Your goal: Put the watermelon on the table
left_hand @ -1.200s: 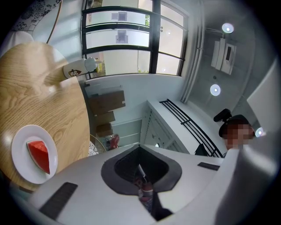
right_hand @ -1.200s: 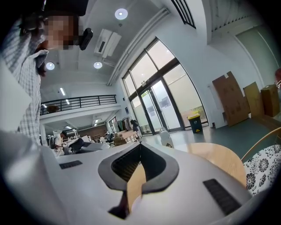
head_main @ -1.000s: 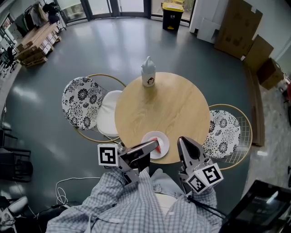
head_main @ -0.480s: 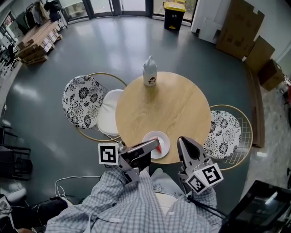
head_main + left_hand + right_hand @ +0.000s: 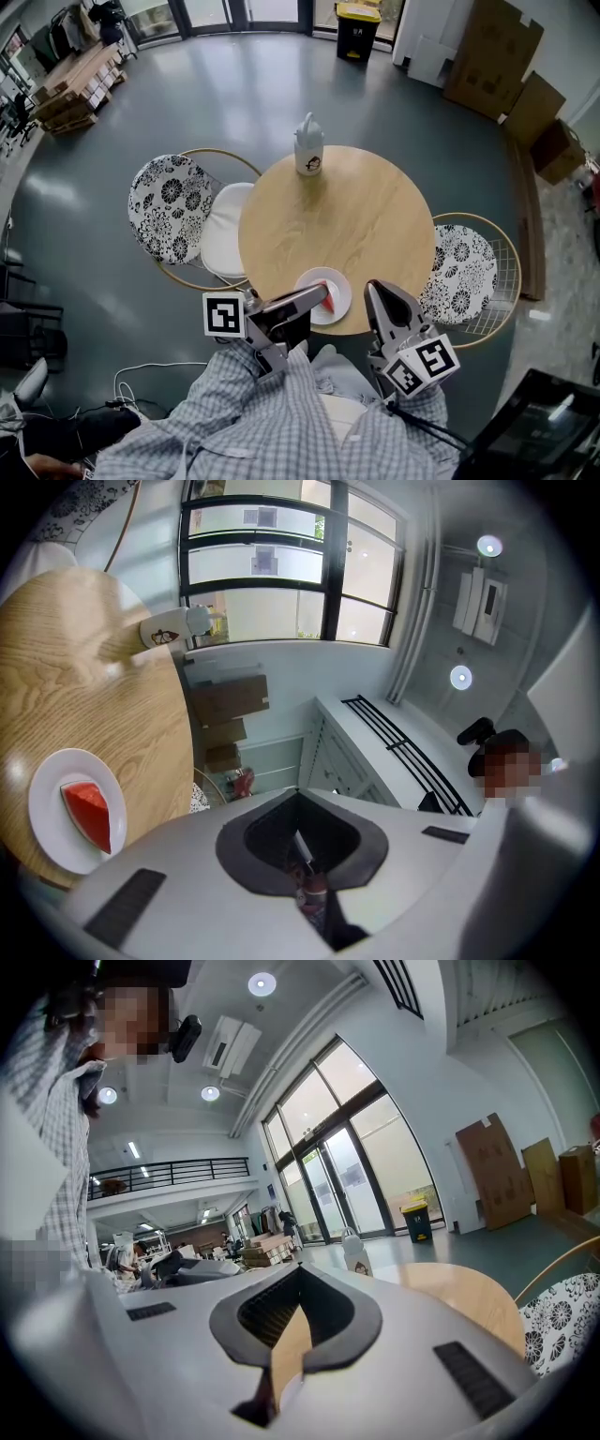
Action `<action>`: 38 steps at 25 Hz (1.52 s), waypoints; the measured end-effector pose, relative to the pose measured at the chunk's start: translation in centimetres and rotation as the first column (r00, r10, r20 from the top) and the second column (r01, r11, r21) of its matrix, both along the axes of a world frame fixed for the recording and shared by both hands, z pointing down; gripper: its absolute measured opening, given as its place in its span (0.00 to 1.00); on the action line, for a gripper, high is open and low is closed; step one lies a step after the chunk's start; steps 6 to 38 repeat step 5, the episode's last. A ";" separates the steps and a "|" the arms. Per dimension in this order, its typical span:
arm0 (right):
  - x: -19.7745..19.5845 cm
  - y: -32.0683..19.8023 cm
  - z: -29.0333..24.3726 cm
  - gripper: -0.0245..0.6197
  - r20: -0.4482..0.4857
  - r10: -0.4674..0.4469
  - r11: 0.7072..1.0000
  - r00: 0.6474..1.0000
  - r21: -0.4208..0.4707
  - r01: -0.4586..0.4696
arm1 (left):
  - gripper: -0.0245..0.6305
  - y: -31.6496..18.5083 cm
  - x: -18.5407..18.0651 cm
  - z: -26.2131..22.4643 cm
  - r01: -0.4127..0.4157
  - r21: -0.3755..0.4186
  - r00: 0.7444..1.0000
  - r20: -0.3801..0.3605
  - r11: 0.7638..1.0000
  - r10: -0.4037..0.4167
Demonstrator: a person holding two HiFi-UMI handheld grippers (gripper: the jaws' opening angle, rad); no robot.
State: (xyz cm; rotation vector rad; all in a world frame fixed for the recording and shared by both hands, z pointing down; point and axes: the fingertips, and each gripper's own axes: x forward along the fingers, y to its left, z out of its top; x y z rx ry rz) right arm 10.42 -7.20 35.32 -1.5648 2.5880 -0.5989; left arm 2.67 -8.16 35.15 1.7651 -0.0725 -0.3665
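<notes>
The watermelon slice (image 5: 326,302) lies on a white plate (image 5: 312,280) at the near edge of the round table (image 5: 347,216). My left gripper (image 5: 317,294) hangs over the plate's near-left rim and my right gripper (image 5: 373,287) just right of it, both pinched together on nothing. This fits a slice already delivered on its plate, or one awaiting a move onto bare wood; I can't judge which

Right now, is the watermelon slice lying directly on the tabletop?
No, the watermelon slice rests on the white plate, which sits near the edge of the round table.
</notes>
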 end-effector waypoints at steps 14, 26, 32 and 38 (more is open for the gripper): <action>-0.1 0.1 0.2 0.05 -0.001 0.004 1.000 1.000 0.000 -0.004 | 0.05 0.0 -0.2 0.2 0.002 -0.009 1.000 -0.009 1.000 -0.002; -0.1 0.1 0.2 0.05 -0.001 0.004 1.000 1.000 0.000 -0.004 | 0.05 0.0 -0.2 0.2 0.002 -0.009 1.000 -0.009 1.000 -0.002; -0.1 0.1 0.2 0.05 -0.001 0.004 1.000 1.000 0.000 -0.004 | 0.05 0.0 -0.2 0.2 0.002 -0.009 1.000 -0.009 1.000 -0.002; -0.1 0.1 0.2 0.05 -0.001 0.004 1.000 1.000 0.000 -0.004 | 0.05 0.0 -0.2 0.2 0.002 -0.009 1.000 -0.009 1.000 -0.002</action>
